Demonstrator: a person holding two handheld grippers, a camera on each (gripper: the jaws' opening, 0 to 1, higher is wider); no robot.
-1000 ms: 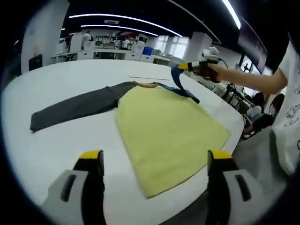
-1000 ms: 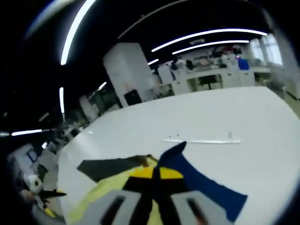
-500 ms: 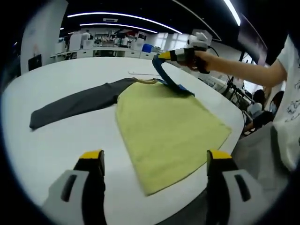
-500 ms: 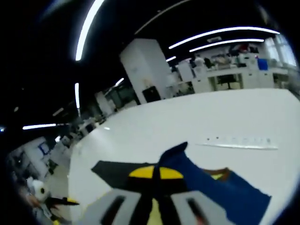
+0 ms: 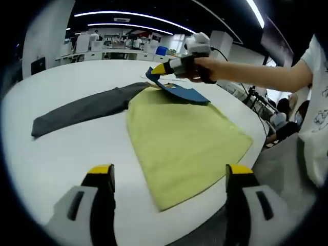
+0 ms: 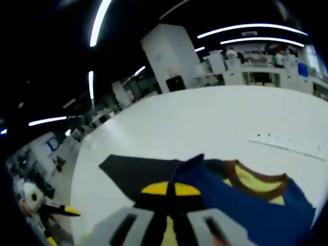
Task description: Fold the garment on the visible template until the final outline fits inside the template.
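Note:
A shirt lies flat on the white table point(image 5: 56, 154): yellow body point(image 5: 184, 138), dark grey sleeve point(image 5: 82, 110) stretched out to the left, brown collar point(image 6: 256, 177). Its blue sleeve point(image 5: 182, 93) is lifted and drawn across the top of the yellow body. My right gripper point(image 5: 155, 71) is shut on the sleeve's end, just above the collar. In the right gripper view the jaws point(image 6: 168, 188) pinch the blue sleeve point(image 6: 241, 205), with the grey sleeve point(image 6: 138, 169) beyond. My left gripper point(image 5: 169, 170) stands open over the near table edge, short of the hem.
A thin white strip point(image 6: 292, 144) lies on the table beyond the collar. A person's arm point(image 5: 256, 77) reaches in from the right, with the table's edge just below it. The left gripper point(image 6: 59, 225) shows small at the lower left. Desks and people stand far behind.
My right gripper has carried the blue sleeve end leftward and lower, from the shirt's right side to over the collar. The left gripper stays open in place.

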